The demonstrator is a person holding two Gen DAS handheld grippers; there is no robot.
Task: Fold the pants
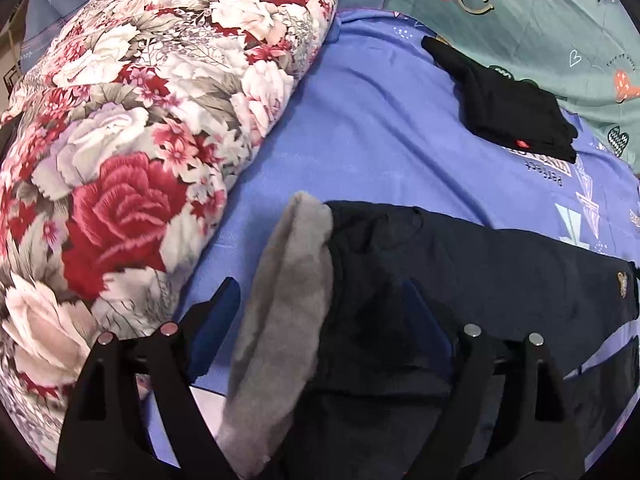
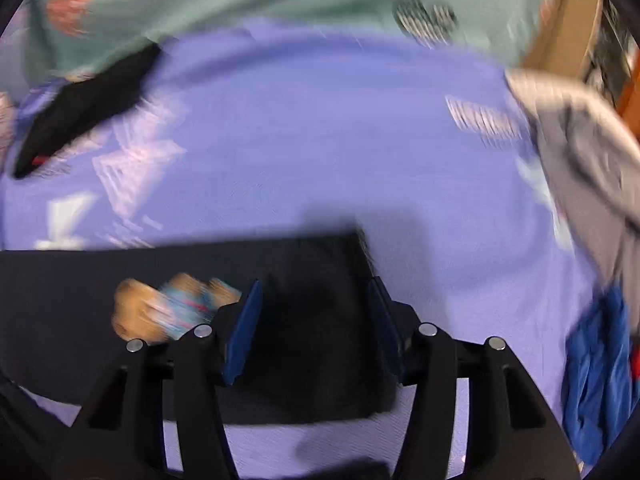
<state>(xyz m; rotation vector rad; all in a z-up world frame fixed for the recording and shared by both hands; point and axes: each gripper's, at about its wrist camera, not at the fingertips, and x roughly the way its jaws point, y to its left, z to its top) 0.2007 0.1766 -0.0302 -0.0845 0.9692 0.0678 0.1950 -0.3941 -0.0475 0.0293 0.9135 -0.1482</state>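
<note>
Dark navy pants [image 1: 460, 272] with a grey fleece lining [image 1: 288, 300] lie across the blue bedsheet [image 1: 360, 128]. My left gripper [image 1: 320, 312] is open, its jaws standing either side of the turned-out lined end. In the blurred right wrist view the same pants [image 2: 80, 280] show a tan and blue patch [image 2: 172, 308]. My right gripper [image 2: 316, 320] is open over their right end, jaws spread either side of the dark cloth.
A floral quilt [image 1: 132, 140] is piled at the left. A folded black garment [image 1: 512, 108] lies at the back, with a teal printed blanket [image 1: 540, 12] behind it. Grey clothes [image 2: 580, 152] and blue cloth [image 2: 596, 380] lie at the right.
</note>
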